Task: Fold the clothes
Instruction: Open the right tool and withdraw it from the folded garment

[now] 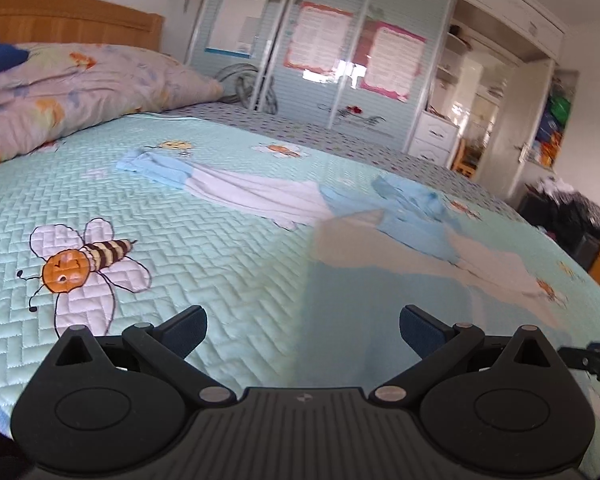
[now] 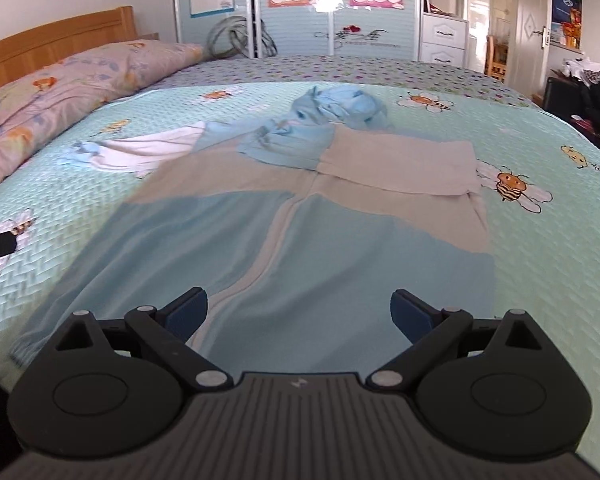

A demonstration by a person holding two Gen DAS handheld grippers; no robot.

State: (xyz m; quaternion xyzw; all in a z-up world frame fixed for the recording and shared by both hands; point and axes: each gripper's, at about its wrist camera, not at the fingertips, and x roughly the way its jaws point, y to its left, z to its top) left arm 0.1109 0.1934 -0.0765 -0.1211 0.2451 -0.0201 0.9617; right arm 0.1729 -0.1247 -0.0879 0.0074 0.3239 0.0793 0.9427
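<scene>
Item: light-blue and beige zip-front hooded jacket [image 2: 260, 224], flat on quilt. I hold left gripper [image 1: 303, 330], right gripper [image 2: 299, 314] spread, empty. Advice: pinch outstretched left sleeve first.

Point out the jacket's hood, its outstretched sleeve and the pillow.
Hood [image 2: 340, 110], right wrist view, crumpled blue top.
Sleeve [image 2: 140, 150], right wrist view, white middle stretch.
Pillow [image 1: 80, 88], left wrist view, floral front face.

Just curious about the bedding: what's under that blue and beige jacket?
The jacket lies spread flat on the quilted bee-print bedspread, which shows all around it. Whatever lies directly beneath the fabric is covered.
</scene>
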